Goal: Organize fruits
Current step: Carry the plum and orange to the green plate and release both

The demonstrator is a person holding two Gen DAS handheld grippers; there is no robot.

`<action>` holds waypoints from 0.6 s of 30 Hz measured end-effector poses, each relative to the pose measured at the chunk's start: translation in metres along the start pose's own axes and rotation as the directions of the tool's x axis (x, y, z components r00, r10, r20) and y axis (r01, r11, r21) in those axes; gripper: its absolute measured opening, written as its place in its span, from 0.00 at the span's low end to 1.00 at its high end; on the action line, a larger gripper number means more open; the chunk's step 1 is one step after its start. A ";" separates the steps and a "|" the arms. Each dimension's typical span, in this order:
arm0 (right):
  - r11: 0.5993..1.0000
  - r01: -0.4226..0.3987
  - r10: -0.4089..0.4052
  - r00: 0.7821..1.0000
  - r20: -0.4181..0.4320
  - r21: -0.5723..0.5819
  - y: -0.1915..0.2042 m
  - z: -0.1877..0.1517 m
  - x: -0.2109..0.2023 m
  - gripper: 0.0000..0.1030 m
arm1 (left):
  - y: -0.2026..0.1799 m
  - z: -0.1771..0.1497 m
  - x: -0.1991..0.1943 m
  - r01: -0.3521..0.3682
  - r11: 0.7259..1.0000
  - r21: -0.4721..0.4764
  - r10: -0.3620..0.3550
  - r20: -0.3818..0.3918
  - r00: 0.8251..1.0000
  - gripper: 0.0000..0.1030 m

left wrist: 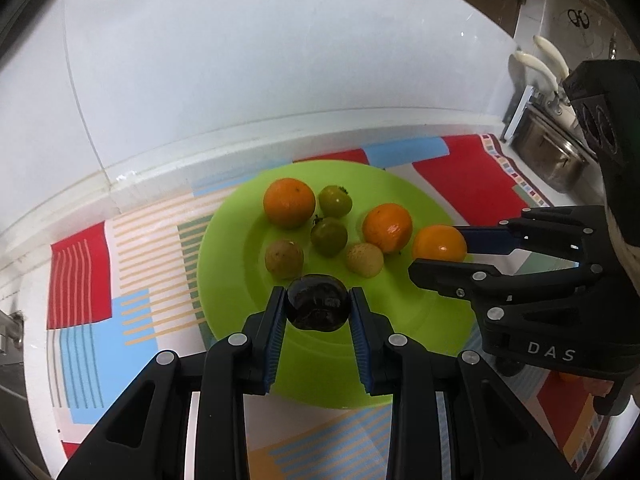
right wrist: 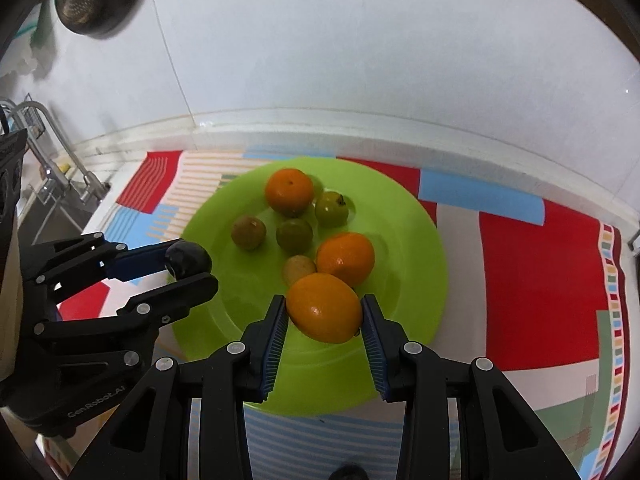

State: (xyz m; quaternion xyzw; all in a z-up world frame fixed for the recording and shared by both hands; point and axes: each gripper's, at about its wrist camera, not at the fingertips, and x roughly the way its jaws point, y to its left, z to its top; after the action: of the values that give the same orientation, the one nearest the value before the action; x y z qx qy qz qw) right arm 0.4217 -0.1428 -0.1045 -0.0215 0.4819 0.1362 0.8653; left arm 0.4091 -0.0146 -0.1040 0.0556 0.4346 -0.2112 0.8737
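Both my grippers hold fruit over the green plate [left wrist: 224,248].

My left gripper [left wrist: 318,304] clamps one glossy dark fruit [left wrist: 316,306], possibly a plum; my right gripper [right wrist: 325,312] clamps one smooth orange [right wrist: 324,307]. The plate holds two oranges, two green fruits and two dull brownish ones, on a striped patchwork cloth [right wrist: 540,272] against white wall tiles [left wrist: 280,60].

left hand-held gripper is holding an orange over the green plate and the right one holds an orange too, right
Not quite. The left hand-held gripper holds a dark purple fruit, not an orange, as the left wrist view shows. The right hand-held gripper does hold an orange over the green plate.
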 end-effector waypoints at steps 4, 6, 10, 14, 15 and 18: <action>1.000 -0.005 0.005 1.000 -0.019 0.002 -0.003 -0.001 0.007 0.37 | 0.001 0.000 0.007 0.002 1.000 0.000 -0.002 -0.012 1.000 0.30; 1.000 -0.006 0.007 1.000 -0.023 0.003 -0.003 -0.001 0.009 0.37 | 0.001 0.000 0.009 0.000 1.000 0.000 0.000 -0.015 1.000 0.30; 1.000 -0.004 0.005 1.000 -0.029 0.011 -0.006 -0.002 0.013 0.37 | 0.001 0.001 0.012 -0.001 1.000 -0.005 0.000 -0.019 1.000 0.31; 1.000 -0.001 0.001 1.000 -0.027 0.022 -0.008 -0.002 0.013 0.39 | 0.002 0.002 0.009 -0.012 1.000 -0.010 0.012 -0.004 1.000 0.45; 1.000 -0.003 0.003 1.000 -0.024 0.025 -0.008 -0.003 0.012 0.40 | 0.002 0.003 0.007 -0.018 1.000 -0.010 0.018 0.002 1.000 0.46; 1.000 0.010 -0.010 1.000 -0.008 0.025 -0.008 -0.003 0.006 0.41 | 0.003 0.004 -0.001 -0.033 0.999 -0.013 0.033 0.014 0.999 0.46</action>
State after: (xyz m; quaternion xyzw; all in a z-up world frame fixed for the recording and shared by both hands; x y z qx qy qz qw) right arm 0.4245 -0.1500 -0.1123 -0.0135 0.4866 0.1258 0.8644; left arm 0.4127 -0.0122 -0.1008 0.0555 0.4287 -0.1945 0.8805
